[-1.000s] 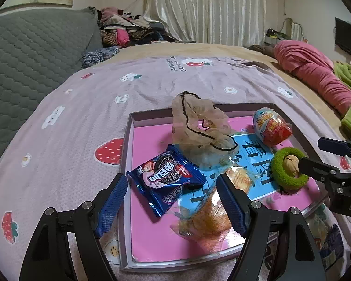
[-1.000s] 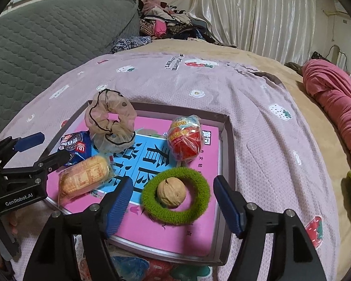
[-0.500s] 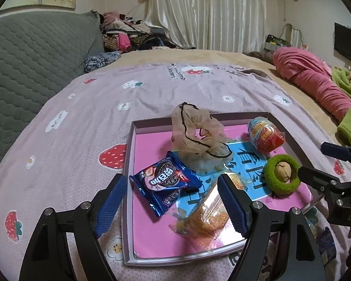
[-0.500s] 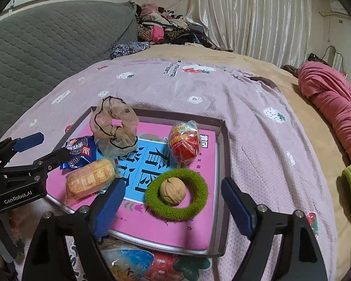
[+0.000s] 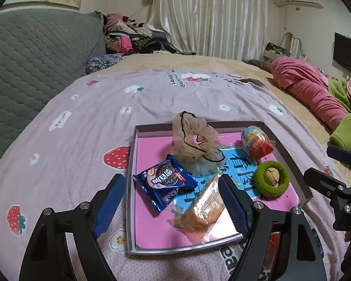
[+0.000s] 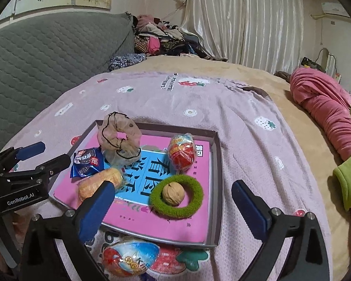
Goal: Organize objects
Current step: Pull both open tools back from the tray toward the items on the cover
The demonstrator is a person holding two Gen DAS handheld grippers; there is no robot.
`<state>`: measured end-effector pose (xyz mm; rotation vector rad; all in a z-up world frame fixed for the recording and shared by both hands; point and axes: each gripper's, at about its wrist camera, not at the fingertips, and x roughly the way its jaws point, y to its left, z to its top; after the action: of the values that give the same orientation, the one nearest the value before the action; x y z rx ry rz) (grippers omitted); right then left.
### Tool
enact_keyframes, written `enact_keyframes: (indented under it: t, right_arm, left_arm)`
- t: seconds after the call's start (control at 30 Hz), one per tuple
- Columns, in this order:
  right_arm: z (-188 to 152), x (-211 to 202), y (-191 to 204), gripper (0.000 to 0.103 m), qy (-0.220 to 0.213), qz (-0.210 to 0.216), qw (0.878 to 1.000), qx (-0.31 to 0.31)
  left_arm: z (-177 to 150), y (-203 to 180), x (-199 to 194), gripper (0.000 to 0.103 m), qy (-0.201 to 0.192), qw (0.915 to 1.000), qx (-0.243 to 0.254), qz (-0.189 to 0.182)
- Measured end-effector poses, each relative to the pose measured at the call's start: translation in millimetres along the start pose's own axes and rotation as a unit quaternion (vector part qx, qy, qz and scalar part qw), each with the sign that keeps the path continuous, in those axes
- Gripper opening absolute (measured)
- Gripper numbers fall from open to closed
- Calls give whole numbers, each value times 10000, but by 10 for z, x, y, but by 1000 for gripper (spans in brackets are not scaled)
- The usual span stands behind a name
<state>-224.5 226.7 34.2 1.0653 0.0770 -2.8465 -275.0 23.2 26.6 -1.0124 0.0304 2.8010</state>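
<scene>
Left wrist view
- left gripper (image 5: 172, 201): fingers apart, nothing between the pads; they hang above the near edge of the tray (image 5: 131, 187).
- cookie pack (image 5: 165, 183): just ahead of the fingers, between them, long axis slanting from near right to far left.
- bread pack (image 5: 204, 207): against the inner side of the right-hand finger as seen here, long axis running away from the fingers and to the right.
- scrunchie (image 5: 194, 145): sheer beige, further ahead, standing behind the cookie pack.
- green ring (image 5: 271, 179): off to the right of the fingers with a walnut (image 5: 271, 179) in its hole; the right gripper's dark frame sits just beyond it at the right edge.
- egg in tray (image 5: 257, 141): far right corner, well apart from these fingers.

Right wrist view
- right gripper (image 6: 173, 205): its fingers have just been opening and now stand wide, gripping nothing; ring and walnut lie ahead in the gap, untouched.
- loose egg (image 6: 129, 257): on the bed cover outside the tray, below and nearer than the fingertips, towards the left finger, long axis lying crosswise to the fingers.
- nearer hand, my judgement: the right one; the loose egg seems the only item not yet in the tray, and these fingers would have to draw back and drop to reach it.
- fit: crosswise to the wide fingers, they would span its length; turning the wrist to take its narrower middle looks easier.
</scene>
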Motion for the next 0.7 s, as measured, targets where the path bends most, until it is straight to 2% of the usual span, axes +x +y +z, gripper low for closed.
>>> enact_keyframes:
  t: [0.4,0.7]
  right_arm:
    - [-160,-407,-50,101,-191,10,9997,134]
    - [-234,-793,-77,101,-368,-75,9993,47]
  left_arm:
    - [-83,-85,-294,82,-129,9999,60,69]
    - [-213,-202,-645,83,-252,9997,22,-48]
